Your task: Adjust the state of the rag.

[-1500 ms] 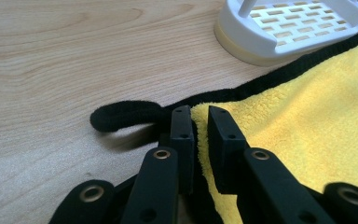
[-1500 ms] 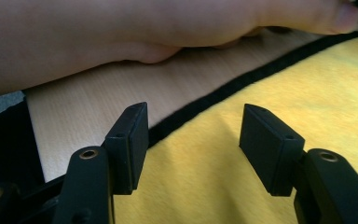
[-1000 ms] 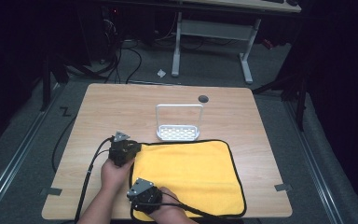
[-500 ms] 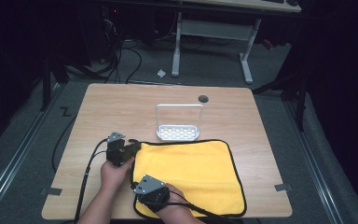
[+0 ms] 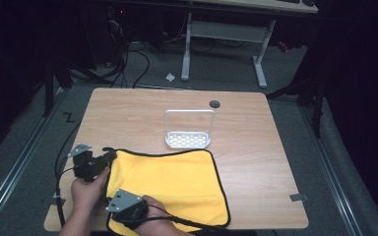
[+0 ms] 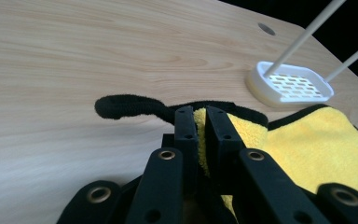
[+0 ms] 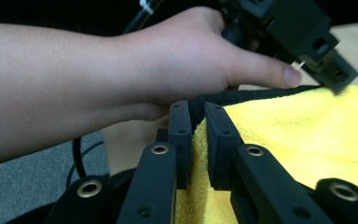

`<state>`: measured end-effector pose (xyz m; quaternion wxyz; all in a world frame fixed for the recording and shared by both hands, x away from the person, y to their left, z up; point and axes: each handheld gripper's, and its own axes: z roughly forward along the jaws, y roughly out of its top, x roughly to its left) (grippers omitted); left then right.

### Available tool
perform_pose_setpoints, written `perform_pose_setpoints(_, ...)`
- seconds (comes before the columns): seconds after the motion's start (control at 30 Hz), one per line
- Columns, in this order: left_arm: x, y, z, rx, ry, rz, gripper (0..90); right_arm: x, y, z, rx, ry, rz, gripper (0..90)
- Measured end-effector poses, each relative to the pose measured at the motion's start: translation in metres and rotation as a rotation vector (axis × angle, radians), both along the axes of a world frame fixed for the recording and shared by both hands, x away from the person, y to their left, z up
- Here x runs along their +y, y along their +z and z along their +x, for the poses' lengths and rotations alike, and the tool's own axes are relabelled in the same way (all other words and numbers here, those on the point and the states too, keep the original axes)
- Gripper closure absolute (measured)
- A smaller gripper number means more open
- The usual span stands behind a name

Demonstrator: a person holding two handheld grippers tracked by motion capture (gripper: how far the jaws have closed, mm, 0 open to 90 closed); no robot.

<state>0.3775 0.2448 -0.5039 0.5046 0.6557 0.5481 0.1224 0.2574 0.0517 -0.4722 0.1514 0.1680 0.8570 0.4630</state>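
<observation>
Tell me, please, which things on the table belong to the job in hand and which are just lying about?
In the job:
yellow cloth, its left edge pinched at two spots
left gripper, shut on the cloth's far-left corner
right gripper, shut on the cloth's near-left edge

Lying about:
white slotted rack, beyond the cloth
round hole in the table

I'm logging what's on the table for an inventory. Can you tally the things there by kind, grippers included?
Yellow cloth: 1
White rack: 1
Grippers: 2, the left gripper and the right gripper, each shut on the cloth's edge
Total: 4
</observation>
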Motion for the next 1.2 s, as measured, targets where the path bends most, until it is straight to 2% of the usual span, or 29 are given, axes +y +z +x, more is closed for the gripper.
perform_pose_setpoints(0.07, 0.005, 0.003, -0.003, -0.008, 0.014, -0.016, 83.9, 0.003, 0.004, -0.004, -0.014, 0.004, 0.001, 82.7)
perform_pose_setpoints(0.17, -0.007, 0.010, -0.002, -0.035, 0.004, -0.028, 83.8, -0.009, 0.010, -0.004, -0.018, -0.016, 0.019, 82.7)
perform_pose_setpoints(0.33, -0.057, 0.021, 0.006, -0.073, -0.041, -0.014, 83.5, -0.051, 0.017, -0.004, -0.025, -0.083, 0.045, 82.6)
perform_pose_setpoints(0.37, -0.068, 0.021, 0.009, -0.074, -0.046, -0.009, 83.4, -0.066, 0.017, -0.005, -0.030, -0.105, 0.045, 82.6)
perform_pose_setpoints(0.5, -0.112, 0.020, 0.018, -0.066, -0.072, 0.006, 83.4, -0.115, 0.012, -0.005, -0.031, -0.181, 0.041, 82.5)
perform_pose_setpoints(0.63, -0.152, 0.017, 0.024, -0.061, -0.096, 0.028, 83.1, -0.157, 0.005, -0.004, -0.013, -0.258, 0.042, 82.5)
perform_pose_setpoints(0.8, -0.195, 0.015, 0.031, -0.056, -0.128, 0.073, 82.7, -0.194, -0.003, -0.006, 0.000, -0.318, 0.036, 82.4)
perform_pose_setpoints(1.0, -0.227, 0.012, 0.037, -0.039, -0.139, 0.114, 82.1, -0.225, -0.011, -0.004, 0.022, -0.370, 0.025, 82.2)
perform_pose_setpoints(1.2, -0.245, 0.005, 0.041, -0.022, -0.148, 0.136, 81.3, -0.250, -0.021, -0.002, 0.064, -0.415, 0.005, 81.8)
